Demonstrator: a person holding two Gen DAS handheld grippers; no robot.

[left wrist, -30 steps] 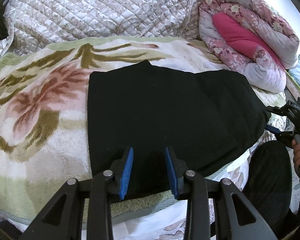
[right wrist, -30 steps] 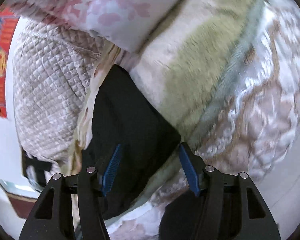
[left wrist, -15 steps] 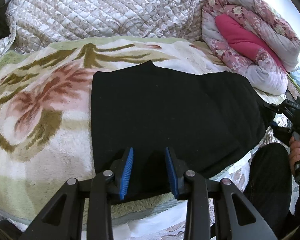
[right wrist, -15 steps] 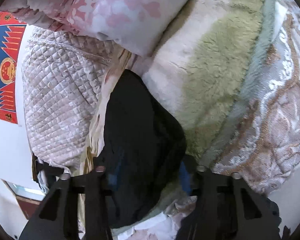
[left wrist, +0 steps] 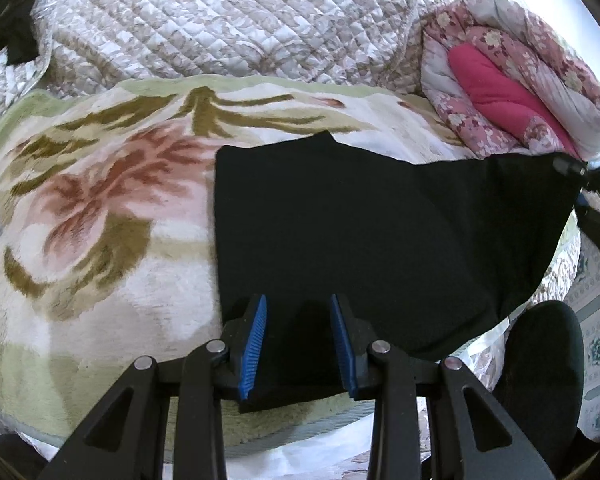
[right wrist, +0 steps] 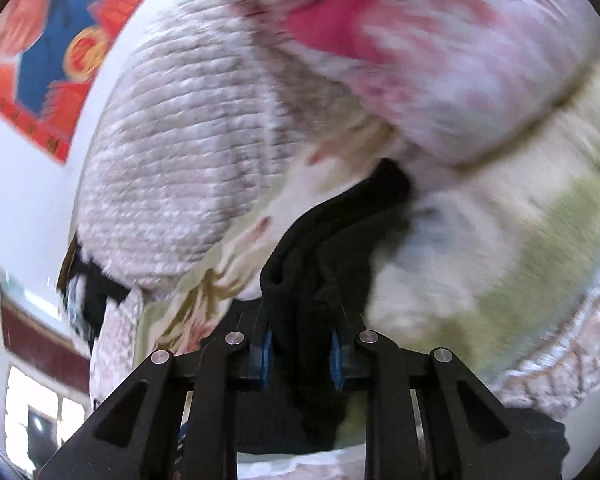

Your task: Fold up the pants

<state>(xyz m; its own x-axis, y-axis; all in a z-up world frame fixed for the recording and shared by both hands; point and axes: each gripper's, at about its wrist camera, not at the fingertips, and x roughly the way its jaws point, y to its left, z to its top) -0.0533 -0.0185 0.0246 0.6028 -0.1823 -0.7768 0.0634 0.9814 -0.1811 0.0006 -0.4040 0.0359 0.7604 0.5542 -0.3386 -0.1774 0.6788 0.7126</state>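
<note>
The bed [left wrist: 100,320] carries a plush floral blanket [left wrist: 80,208] with a quilted cover [left wrist: 220,28] heaped along its far edge and a rolled pink floral quilt [left wrist: 512,92] toward the far right corner. Only the blurred right wrist view shows the room: a white wall with a red and blue poster [right wrist: 56,48]. Only the left wrist view shows the black pants [left wrist: 380,232] whole, lying across the blanket near the bed's near edge, their right end lifted. The left gripper [left wrist: 299,344] has its fingers partly apart with the near hem bunched between the blue pads. The right gripper [right wrist: 302,354] is closing, bunched black cloth pinched between its fingers.
</note>
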